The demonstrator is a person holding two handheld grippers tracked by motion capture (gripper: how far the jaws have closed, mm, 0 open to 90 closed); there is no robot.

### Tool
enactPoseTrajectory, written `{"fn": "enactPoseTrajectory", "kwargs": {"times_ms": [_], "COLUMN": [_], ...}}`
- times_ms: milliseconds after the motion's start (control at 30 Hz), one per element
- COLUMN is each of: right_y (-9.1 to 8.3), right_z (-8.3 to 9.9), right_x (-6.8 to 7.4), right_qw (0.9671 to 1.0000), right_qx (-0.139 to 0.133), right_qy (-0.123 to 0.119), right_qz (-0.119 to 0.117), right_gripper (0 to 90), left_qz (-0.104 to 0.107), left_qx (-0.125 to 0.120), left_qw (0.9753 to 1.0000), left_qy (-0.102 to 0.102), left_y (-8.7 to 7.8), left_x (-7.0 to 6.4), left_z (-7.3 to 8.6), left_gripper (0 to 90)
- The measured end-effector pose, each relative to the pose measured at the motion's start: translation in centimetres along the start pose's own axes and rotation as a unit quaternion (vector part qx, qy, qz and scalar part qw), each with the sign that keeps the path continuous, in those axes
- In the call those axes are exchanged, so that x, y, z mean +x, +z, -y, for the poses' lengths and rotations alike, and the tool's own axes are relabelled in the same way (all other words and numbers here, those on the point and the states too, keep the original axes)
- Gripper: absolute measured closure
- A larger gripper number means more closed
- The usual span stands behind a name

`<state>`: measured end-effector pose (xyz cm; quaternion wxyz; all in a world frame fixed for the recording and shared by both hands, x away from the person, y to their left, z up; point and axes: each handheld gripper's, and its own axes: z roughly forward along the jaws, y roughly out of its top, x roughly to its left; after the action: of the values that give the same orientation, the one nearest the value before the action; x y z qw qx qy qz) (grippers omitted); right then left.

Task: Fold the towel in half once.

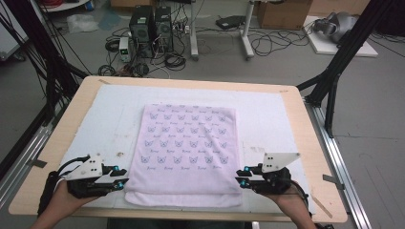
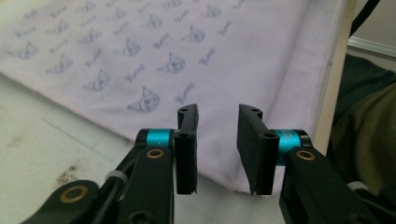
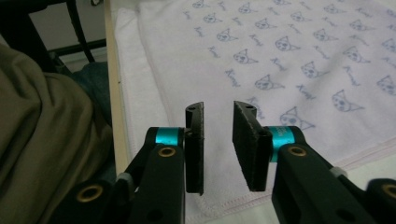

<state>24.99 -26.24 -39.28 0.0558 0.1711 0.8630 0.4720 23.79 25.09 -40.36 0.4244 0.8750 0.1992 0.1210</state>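
We see the table with a white mat, and the folded pink towel lies flat at its middle near the front edge. Our left gripper and right gripper sit just beside the towel's near corners, jaws spread and holding nothing.

One towel lies on the table, pale pink and printed with rows of small blue cat faces, and one white mat is spread under it. Two grippers are in the picture, the left gripper and the right gripper, each with two black jaws standing apart. Two hands hold them, one each. On the floor beyond the table stand two dark computer towers and one cardboard box
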Motion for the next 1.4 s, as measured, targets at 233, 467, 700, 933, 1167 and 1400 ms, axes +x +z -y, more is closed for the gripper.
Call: {"fn": "enactPoseTrajectory", "kwargs": {"times_ms": [233, 467, 700, 933, 1167, 1400], "right_y": [3.8, 5.0, 4.3, 1.5, 0.1, 2.0], "right_z": [1.8, 3.1, 2.6, 0.7, -0.5, 2.1], "right_x": [-0.7, -0.7, -0.7, -0.2, 1.7, 1.6], "right_qw": [0.9986, 0.9976, 0.9983, 0.9999, 0.9998, 0.9979], "right_qx": [0.052, 0.068, 0.056, 0.011, 0.007, 0.045], "right_qy": [-0.002, 0.006, 0.010, 0.000, -0.021, 0.017], "right_qz": [-0.001, -0.006, -0.010, 0.008, 0.000, -0.043], "right_gripper": [67.6, 81.8, 88.6, 88.6, 88.5, 79.3], "left_qz": [0.026, 0.039, 0.029, 0.018, 0.029, 0.046], "left_qx": [0.024, 0.028, 0.016, -0.015, -0.013, 0.033], "left_qw": [0.9994, 0.9988, 0.9994, 0.9997, 0.9995, 0.9984], "left_qy": [-0.006, -0.006, -0.007, 0.004, 0.004, -0.003], "left_y": [3.1, 4.3, 3.3, 0.7, -0.4, 1.6], "left_x": [0.6, -0.1, 0.0, -0.2, -1.2, -1.9], "left_z": [0.7, 1.5, 0.7, -1.0, -0.5, 1.3], "left_gripper": [70.1, 84.6, 88.4, 88.5, 87.7, 68.2]}}
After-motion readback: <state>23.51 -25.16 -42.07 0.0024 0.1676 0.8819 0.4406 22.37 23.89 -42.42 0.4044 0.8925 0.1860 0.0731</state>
